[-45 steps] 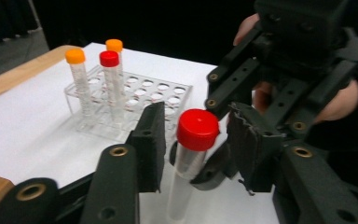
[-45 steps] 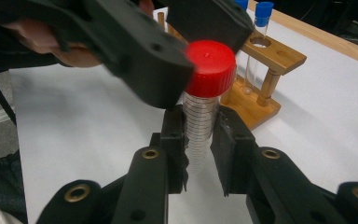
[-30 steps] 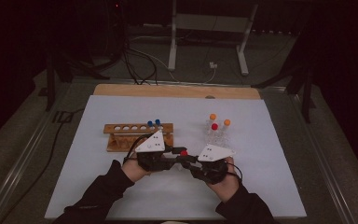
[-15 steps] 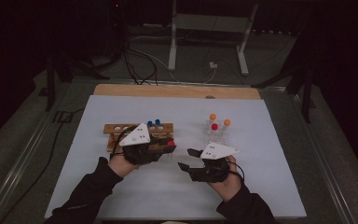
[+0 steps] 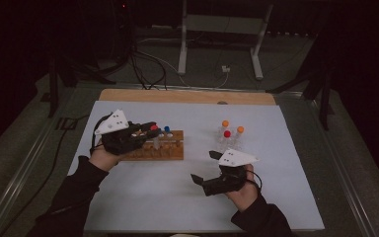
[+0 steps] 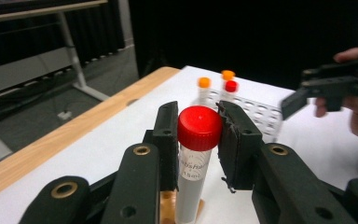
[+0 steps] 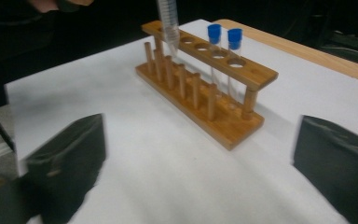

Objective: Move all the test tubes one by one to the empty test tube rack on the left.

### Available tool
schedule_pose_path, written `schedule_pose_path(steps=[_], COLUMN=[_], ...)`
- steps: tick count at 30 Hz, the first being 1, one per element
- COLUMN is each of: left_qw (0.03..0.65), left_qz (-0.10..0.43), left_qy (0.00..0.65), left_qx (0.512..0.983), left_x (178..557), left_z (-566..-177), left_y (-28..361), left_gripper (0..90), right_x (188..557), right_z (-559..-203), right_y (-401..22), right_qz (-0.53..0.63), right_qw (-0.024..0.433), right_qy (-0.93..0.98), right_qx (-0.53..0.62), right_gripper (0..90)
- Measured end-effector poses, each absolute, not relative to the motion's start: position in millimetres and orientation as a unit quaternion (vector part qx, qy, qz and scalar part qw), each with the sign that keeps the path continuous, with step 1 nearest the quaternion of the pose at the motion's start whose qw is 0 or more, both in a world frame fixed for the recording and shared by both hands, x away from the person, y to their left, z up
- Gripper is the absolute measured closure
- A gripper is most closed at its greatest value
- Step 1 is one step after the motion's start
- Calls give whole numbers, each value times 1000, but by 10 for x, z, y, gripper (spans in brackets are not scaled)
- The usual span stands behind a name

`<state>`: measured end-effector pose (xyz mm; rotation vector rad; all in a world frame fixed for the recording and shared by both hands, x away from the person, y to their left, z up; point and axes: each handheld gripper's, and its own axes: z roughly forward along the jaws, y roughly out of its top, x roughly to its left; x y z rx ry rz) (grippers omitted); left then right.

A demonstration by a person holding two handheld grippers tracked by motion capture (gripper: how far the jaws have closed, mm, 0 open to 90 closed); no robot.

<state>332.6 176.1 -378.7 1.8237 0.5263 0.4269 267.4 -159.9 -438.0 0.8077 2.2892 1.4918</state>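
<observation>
Between the jaws of the left gripper (image 6: 197,135), the red-capped tube (image 6: 196,158) stands upright, clamped just below its cap, its lower end above the wooden rack (image 5: 162,146) on the table (image 5: 168,197). Right gripper (image 5: 205,168): jaws wide apart, having just been opening, with nothing between them.

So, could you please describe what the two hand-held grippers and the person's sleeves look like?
Both the left gripper and the right gripper are black, with two broad flat jaws on bolted link arms with brass-coloured pivots. Each carries a pale grey three-cornered plate dotted with small marks, and a thin black cable loops from each body. The sleeves are dark and long, reaching the wrists.
</observation>
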Motion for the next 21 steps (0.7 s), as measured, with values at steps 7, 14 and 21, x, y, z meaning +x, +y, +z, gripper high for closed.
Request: schedule_pose_path(steps=[7,14,21], left_qw=[564,566,561], left_qz=[203,213,206], left_qy=[251,275,294], left_qx=[760,747,746], left_x=[3484,3666,3789], left_z=[-3783,-3876,-4057], left_y=[1896,1933,1896], left_gripper=[714,714,714], right_x=[2684,2683,2684], right_z=[-4374,-4361,-4368], right_y=[-1634,-1659,-1670], right_qz=[522,524,522], right_qw=[139,142,144], right_qy=[793,792,794], right_qx=[279,278,277], right_gripper=[0,0,0])
